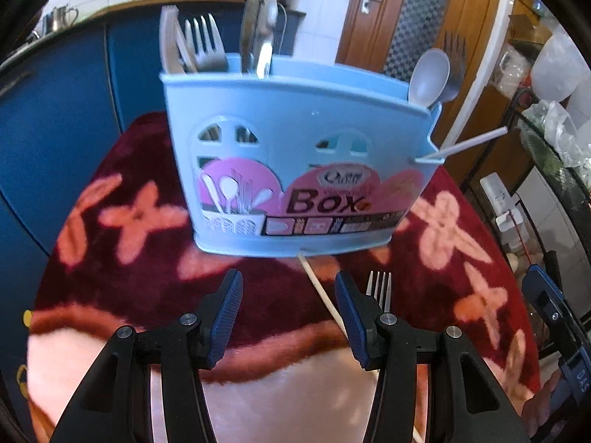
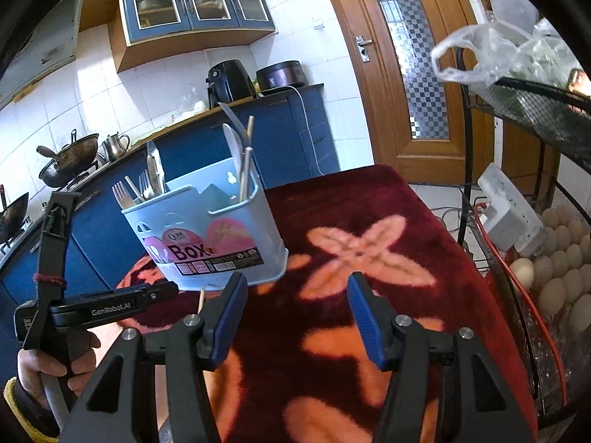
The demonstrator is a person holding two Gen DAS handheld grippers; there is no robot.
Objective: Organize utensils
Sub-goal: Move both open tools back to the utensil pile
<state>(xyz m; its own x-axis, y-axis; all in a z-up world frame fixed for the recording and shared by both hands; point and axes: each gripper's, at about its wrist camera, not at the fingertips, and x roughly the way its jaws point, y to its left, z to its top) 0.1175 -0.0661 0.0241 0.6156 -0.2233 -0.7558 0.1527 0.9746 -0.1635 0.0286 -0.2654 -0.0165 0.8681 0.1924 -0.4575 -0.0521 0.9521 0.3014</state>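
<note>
Left wrist view: left gripper (image 1: 289,317) hangs low over the red floral cloth (image 1: 122,184), jaws spread wide w/ nothing between the pads. Straight ahead stands the light-blue utensil box (image 1: 295,170), upright on the cloth, "Box" label facing cam. Left compartment holds a fork (image 1: 205,42) + pale wooden pieces; next slot has metal tongs (image 1: 260,26), blurred. Right end holds a grey spoon (image 1: 428,79), bowl up. A thin white stick (image 1: 469,144) pokes out sideways through the box's right edge. On the cloth lies a wooden chopstick (image 1: 323,293), running from the box base back under the right finger. A second fork (image 1: 379,289) lies just behind that finger, tines toward the box; can't tell if it touches the finger. Right gripper's blue-black body shows at far right edge.

Right wrist view: right gripper (image 2: 297,319) also wide apart, empty, over the cloth (image 2: 369,192). Box (image 2: 207,236) sits ahead-left, near the cloth's far-left corner, utensils standing in it. Chopstick tip (image 2: 200,301) shows beside the left finger. Left gripper (image 2: 110,304) at lower left, held in a hand (image 2: 55,365). Wire basket w/ eggs (image 2: 561,269) at right, off the cloth.
</note>
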